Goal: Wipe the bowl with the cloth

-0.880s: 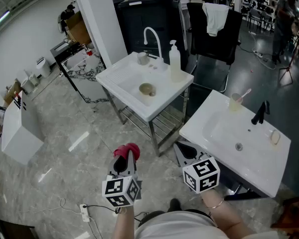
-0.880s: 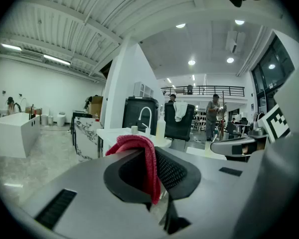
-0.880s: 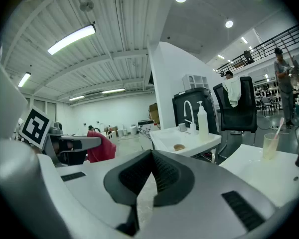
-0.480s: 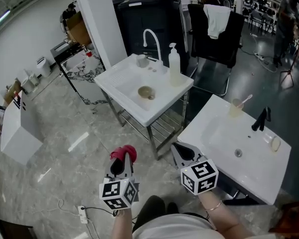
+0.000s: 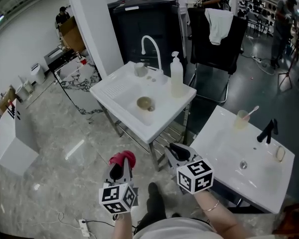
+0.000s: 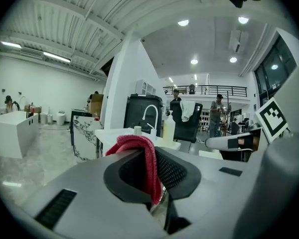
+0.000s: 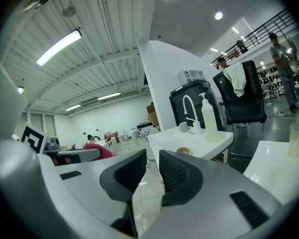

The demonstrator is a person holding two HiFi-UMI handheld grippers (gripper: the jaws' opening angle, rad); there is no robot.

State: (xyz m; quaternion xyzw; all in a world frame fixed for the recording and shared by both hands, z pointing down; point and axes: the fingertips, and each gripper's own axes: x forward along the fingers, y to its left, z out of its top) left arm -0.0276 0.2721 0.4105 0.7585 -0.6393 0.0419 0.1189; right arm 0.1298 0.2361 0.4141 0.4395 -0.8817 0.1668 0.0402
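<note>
Left claw: clamped on red cloth, held by a fold; it may slip free under scrubbing. Bowl: loose in white sink, well apart ahead; likely to skid if wiped unsteadied. Right claw: slightly parted, empty.

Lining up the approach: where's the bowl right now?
In the head view the bowl sits in the far sink, centre frame, just below the faucet and left of the soap bottle.

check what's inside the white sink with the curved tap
A small tan round bowl sits in the white sink, in its basin. The bowl covers whatever lies beneath it.
</note>
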